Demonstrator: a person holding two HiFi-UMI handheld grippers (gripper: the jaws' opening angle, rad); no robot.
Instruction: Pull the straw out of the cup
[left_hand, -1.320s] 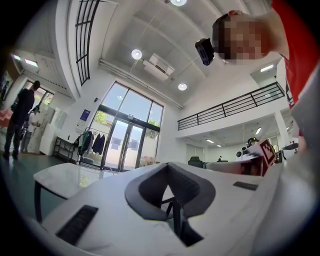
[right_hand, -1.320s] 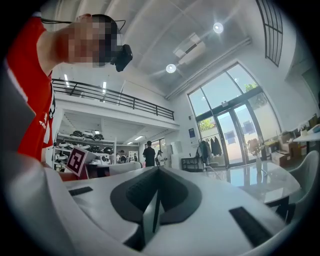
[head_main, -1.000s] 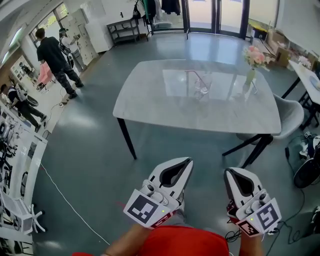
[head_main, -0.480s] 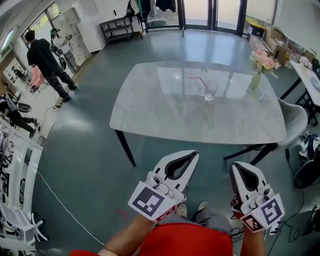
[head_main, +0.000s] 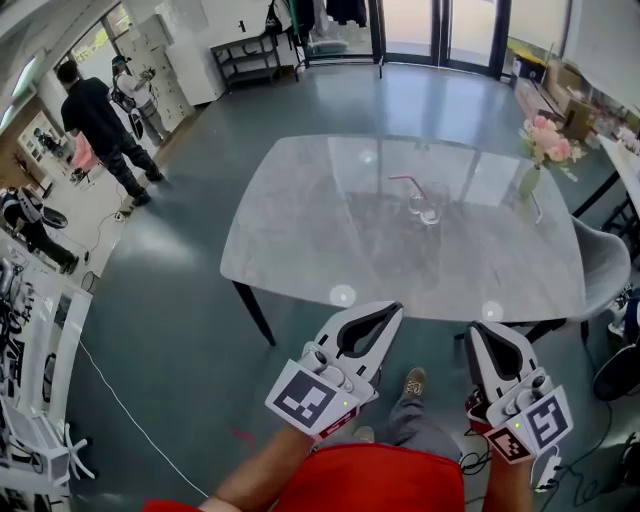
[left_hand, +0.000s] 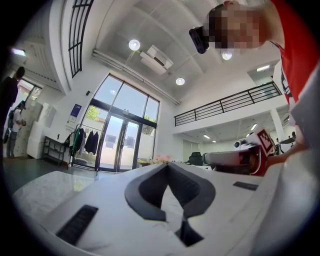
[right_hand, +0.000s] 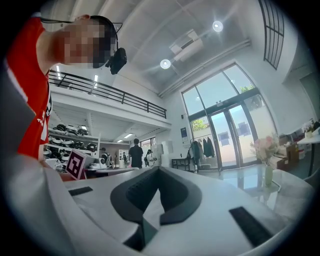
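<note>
Near the middle of the desk, and visible only in the head view, the cup stands with the pink straw in it. The gripper views show the jaws clenched and empty on both the left gripper and the right gripper, well apart from the cup.

Head view steeply down on table; tool views level, toward shared glass doors.

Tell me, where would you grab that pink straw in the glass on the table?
Probably the bare stretch of the straw standing above the cup rim, below its bent tip. Come from the near side of the table, jaws either side: there it is clear of the cup and can be drawn upward.
</note>
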